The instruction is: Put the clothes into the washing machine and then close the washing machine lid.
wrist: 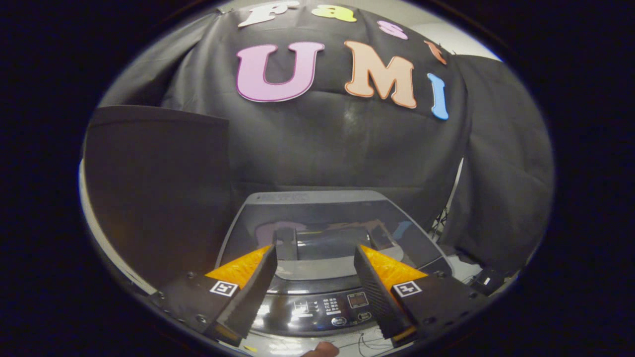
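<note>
A dark panel (pixel 154 198) stands at the left of the booth, beside the washing machine (pixel 317 258), which sits just ahead of the gripper (pixel 315 258). The gripper's two fingers are spread wide apart and hold nothing, framing the machine's control panel (pixel 330 310) between them. The glossy lid (pixel 322 223) lies flat and closed on top, reflecting the wall behind. Black cloth (pixel 501 188) drapes down at the right, with cables (pixel 476 280) near its foot.

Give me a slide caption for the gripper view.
Open tongs, holding nothing, hover above the washing machine, its glass lid down and control panel between the fingers.
</note>
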### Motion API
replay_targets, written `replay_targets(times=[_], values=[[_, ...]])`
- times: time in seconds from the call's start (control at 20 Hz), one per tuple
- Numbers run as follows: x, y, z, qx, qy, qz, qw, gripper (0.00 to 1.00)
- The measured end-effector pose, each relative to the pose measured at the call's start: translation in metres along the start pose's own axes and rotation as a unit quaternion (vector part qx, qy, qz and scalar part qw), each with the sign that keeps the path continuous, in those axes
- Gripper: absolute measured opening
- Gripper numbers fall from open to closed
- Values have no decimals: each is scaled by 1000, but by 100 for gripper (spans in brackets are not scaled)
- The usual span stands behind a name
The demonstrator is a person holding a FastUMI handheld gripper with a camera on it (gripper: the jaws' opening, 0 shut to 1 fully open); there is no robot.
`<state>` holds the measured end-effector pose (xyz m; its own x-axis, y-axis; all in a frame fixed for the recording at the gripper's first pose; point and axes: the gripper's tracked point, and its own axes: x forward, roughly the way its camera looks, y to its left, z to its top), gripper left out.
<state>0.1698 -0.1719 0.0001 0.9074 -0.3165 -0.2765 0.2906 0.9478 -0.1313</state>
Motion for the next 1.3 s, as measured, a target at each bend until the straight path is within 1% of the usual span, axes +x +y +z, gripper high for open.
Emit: replay_targets(times=[0.15,0.3,0.4,0.5,0.6,0.7,0.85,0.95,1.1,1.15,1.3], values=[[-16,1,7,-2,-16,3,1000,97],[-37,-13,4,-3,-29,-14,999,97],[-54,-23,2,16,-42,-23,999,98],[-73,-27,3,36,-59,-21,997,98],[-91,-35,2,36,-72,-21,997,97],[-106,-36,5,30,-91,-4,995,97],[-133,-50,10,22,-124,-11,992,97],[-147,-56,4,26,-131,-19,991,97],[-175,-53,4,31,-150,-11,988,98],[-181,-56,6,32,-160,-15,986,97],[-190,-59,4,20,-155,-15,988,97]])
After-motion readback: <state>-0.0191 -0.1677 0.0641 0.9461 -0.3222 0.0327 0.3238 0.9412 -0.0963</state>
